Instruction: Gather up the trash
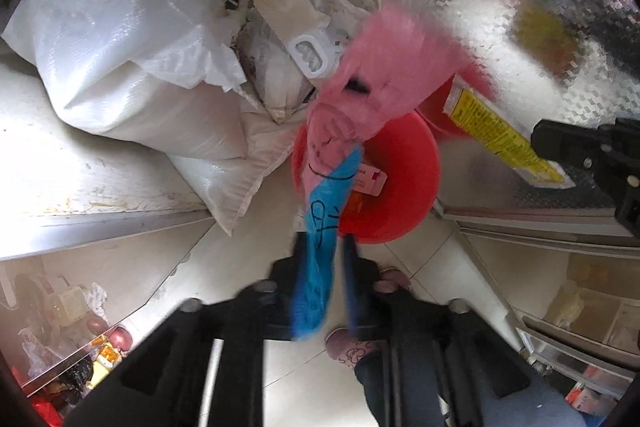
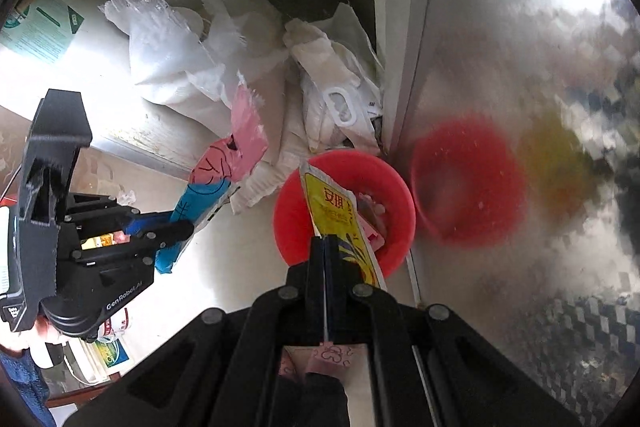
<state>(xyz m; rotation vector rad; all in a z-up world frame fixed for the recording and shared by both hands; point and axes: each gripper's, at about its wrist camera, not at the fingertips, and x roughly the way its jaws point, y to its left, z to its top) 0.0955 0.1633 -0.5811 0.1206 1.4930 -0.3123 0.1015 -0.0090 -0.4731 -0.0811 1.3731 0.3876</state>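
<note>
Trash was in both of your grippers at this moment. Your left gripper point(image 1: 322, 247) had its jaws closed narrowly on a pink and blue wrapper with black line drawing point(image 1: 324, 195), which stuck up and forward from the fingers, its frayed pink top blurred in the left wrist view; in the right wrist view the same wrapper point(image 2: 218, 179) stood tilted in that left gripper point(image 2: 188, 227), off to the left of the bowl. Your right gripper point(image 2: 325, 247) had its jaws pressed almost together on a flat yellow sachet with red printed characters point(image 2: 334, 215), whose upper end reached over a round red plastic bowl point(image 2: 288, 227) standing on the pale floor. A few small pink and white scraps point(image 2: 370, 211) lay inside that bowl. The bowl sat just beside a shiny patterned metal cabinet wall point(image 2: 520, 67), which mirrored it in red. Behind the bowl, white woven plastic sacks point(image 1: 120, 67) were heaped against the corner.
</note>
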